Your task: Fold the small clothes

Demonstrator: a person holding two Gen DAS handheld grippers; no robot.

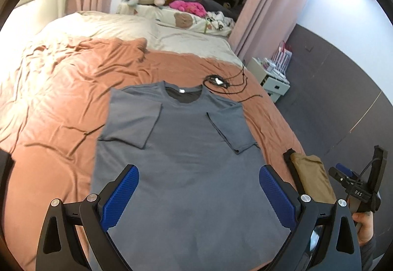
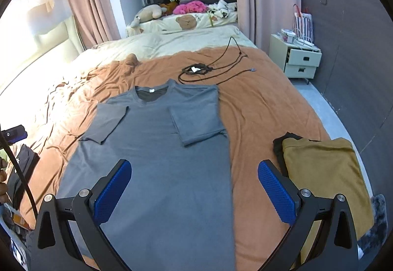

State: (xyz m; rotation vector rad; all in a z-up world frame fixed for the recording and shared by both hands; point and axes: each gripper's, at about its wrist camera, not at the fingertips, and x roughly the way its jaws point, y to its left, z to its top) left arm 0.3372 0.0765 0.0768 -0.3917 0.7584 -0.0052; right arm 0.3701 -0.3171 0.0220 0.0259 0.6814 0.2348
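Both wrist cameras look forward and steeply down along their own blue pads from above the bed's [image 1: 61, 89] foot end, near the shirt [image 1: 186, 148]. The left view sits further left (its neighbour shows at its right edge). Both share shirt [image 2: 157, 153], cable [image 2: 211, 72] and nightstand [image 2: 294, 59].

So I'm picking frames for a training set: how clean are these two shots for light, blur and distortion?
Left wrist view: window glare washes out the bed sheet at left, a wall light flares top right, and the grey t-shirt is slightly soft. Right wrist view: the left edge is blown out, but the grey t-shirt is evenly lit. Both views: strong fisheye bending and dark corners.
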